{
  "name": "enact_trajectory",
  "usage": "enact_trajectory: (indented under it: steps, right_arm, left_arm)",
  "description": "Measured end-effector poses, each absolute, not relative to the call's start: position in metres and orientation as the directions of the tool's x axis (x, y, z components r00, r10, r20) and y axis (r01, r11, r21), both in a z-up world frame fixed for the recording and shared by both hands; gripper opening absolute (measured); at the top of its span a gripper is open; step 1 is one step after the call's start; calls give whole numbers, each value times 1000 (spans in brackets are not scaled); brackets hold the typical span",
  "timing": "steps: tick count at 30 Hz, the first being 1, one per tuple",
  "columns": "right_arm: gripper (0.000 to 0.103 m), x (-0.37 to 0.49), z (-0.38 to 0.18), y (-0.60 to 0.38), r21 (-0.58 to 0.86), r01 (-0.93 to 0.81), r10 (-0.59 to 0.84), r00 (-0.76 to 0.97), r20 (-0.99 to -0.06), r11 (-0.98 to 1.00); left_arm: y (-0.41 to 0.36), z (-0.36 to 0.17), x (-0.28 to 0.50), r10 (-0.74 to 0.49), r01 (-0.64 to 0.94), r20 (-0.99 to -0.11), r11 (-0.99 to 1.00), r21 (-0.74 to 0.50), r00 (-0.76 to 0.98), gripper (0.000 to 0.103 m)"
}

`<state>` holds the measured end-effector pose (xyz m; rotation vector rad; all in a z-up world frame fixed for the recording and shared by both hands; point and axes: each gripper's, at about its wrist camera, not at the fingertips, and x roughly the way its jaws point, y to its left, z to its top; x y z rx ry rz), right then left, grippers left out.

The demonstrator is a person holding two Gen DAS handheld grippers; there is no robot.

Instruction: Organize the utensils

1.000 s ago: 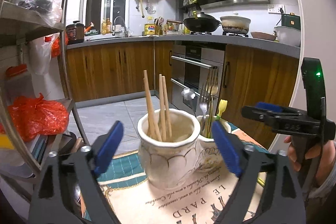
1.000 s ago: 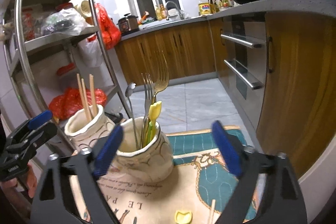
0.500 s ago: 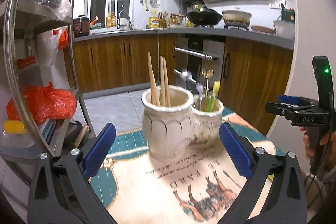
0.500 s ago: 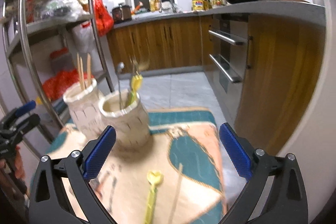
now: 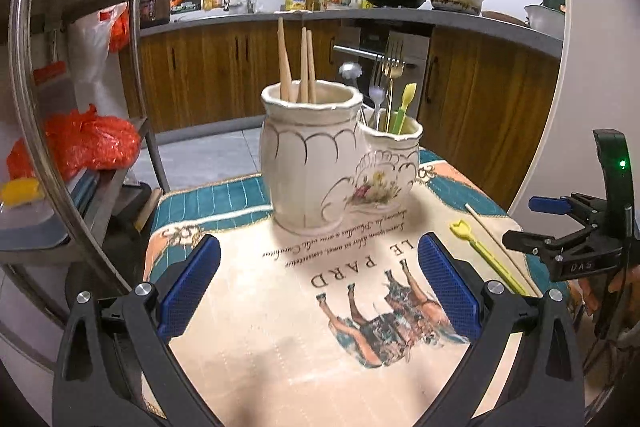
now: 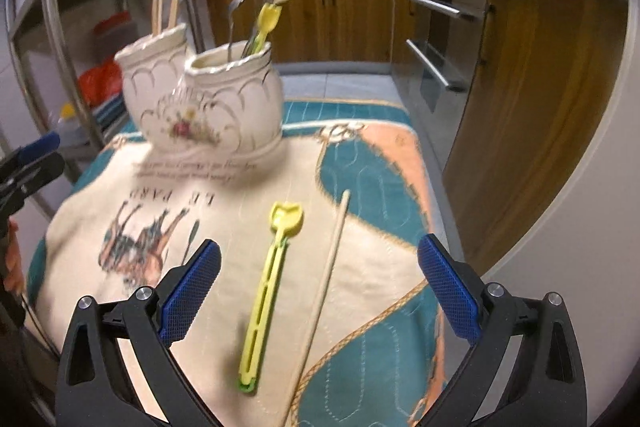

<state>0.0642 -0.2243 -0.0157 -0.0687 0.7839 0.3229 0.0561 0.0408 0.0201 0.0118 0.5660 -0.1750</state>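
Two cream ceramic holders stand on the printed cloth. The taller holder holds three wooden chopsticks. The shorter holder holds forks, a spoon and a yellow-green utensil. A yellow plastic utensil and a single wooden chopstick lie flat on the cloth, between my right gripper's open fingers and below them. My left gripper is open and empty, back from the holders. The right gripper also shows in the left wrist view.
The cloth-covered table has its far edge just behind the holders. A metal shelf rack with red bags stands close on the left. Wooden kitchen cabinets and an oven lie beyond on the right.
Both grippers have pulled back from the holders and tilted down. The yellow utensil and loose chopstick now lie in full view under the right gripper.
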Motion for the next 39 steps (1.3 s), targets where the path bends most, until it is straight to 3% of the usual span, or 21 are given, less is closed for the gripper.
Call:
enact_trajectory:
  steps: [9, 12, 14, 16, 22, 31, 39]
  right_arm:
    - [98, 63, -23, -210, 33, -346, 260, 635, -728, 937]
    - [92, 62, -24, -204, 24, -376, 271, 620, -737, 926]
    - [74, 63, -26, -200, 16, -389, 268, 603, -751, 921]
    - [63, 65, -29, -197, 18, -390, 262, 584, -768, 921]
    - [35, 65, -36, -192, 43, -412, 282, 540, -793, 910]
    - [11, 72, -39, -199, 94, -390, 307, 531, -790, 916]
    - [11, 62, -3, -229, 170, -391, 390, 600, -698, 905]
  left_arm:
    - [42, 11, 57, -155, 165, -560, 986, -33, 814, 97]
    - [41, 11, 59, -147, 162, -565, 987, -23, 812, 97]
    - [42, 12, 59, -150, 163, -563, 986, -27, 813, 97]
    - [42, 13, 59, -151, 162, -562, 986, -31, 813, 97]
    - [39, 12, 60, -149, 167, -570, 986, -21, 808, 97]
    - [25, 13, 59, -148, 180, -578, 984, -2, 802, 97]
    - [-14, 17, 65, -170, 226, -606, 974, 16, 777, 97]
